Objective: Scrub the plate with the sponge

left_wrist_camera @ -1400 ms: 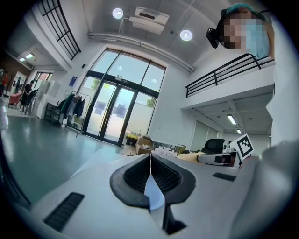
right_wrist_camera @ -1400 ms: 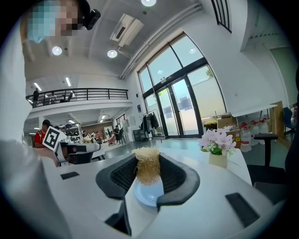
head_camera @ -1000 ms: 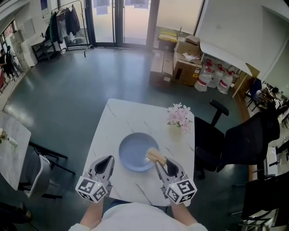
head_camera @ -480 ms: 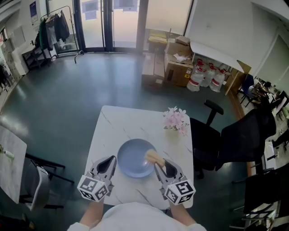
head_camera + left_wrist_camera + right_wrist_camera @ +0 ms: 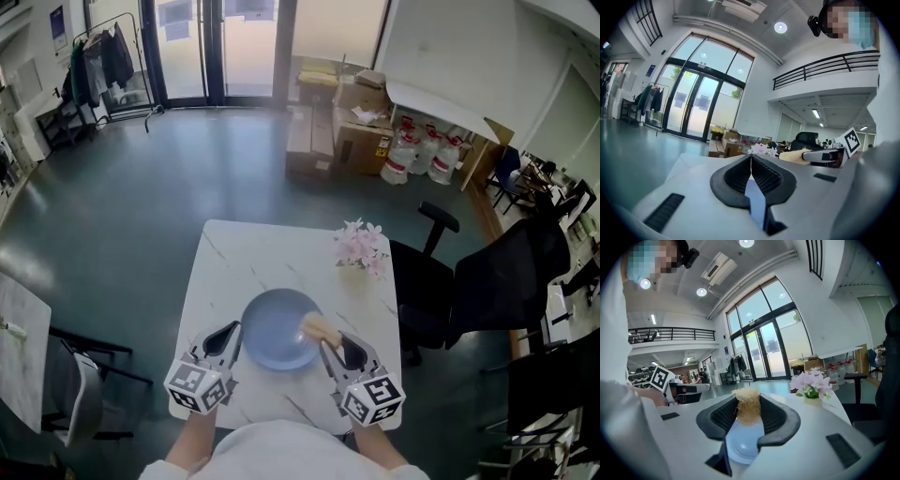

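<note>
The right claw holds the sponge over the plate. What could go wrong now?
1. The left claw is shut beside the plate, not gripping it, so scrubbing may push the plate across the table.
2. The right claw pinches the sponge only near its tips; pressure might twist it loose.

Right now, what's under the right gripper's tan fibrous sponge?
The right edge of the round blue plate. The tan fibrous sponge in the right gripper hides any contact.
</note>
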`<state>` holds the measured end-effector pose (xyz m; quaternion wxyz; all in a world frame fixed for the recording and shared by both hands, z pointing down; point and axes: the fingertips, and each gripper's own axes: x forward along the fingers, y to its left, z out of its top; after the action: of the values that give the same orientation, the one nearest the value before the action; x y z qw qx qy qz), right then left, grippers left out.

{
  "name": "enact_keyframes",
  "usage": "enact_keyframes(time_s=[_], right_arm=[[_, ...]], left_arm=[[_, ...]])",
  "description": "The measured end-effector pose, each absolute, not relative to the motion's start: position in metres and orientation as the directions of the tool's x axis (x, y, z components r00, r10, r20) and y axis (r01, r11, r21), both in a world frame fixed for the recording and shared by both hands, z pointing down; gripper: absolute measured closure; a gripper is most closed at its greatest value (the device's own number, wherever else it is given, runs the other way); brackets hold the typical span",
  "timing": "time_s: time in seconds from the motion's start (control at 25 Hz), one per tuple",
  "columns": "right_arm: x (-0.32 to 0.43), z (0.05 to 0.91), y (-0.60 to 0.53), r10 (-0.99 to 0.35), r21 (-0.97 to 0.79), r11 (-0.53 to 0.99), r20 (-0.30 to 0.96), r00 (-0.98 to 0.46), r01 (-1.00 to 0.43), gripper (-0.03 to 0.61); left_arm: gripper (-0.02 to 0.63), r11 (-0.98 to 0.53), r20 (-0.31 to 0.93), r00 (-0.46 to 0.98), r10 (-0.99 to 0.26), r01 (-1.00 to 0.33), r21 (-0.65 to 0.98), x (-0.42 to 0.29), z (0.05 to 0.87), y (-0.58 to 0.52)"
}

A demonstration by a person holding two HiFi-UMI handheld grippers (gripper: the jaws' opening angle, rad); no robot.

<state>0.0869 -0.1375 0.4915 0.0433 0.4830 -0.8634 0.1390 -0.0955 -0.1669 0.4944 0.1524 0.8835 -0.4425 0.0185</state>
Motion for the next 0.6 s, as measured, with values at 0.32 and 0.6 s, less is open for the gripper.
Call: enact_keyframes(time_s=[0.32, 0.6], right_arm=[[0.086, 0.499, -0.139, -0.821, -0.203, 0.488, 0.221, -0.526, -0.849, 0.437], [0.084, 0.5, -0.14, -0.816, -0.203, 0.492, 0.233, -0.53, -0.847, 0.437]], left_arm=[[0.581, -0.544, 0.194, 0.596, -0.78, -0.797, 0.263, -0.1, 0.507, -0.175], [0.581, -0.54, 0.232, 0.596, -0.769, -0.799, 0.266, -0.101, 0.525, -0.184]])
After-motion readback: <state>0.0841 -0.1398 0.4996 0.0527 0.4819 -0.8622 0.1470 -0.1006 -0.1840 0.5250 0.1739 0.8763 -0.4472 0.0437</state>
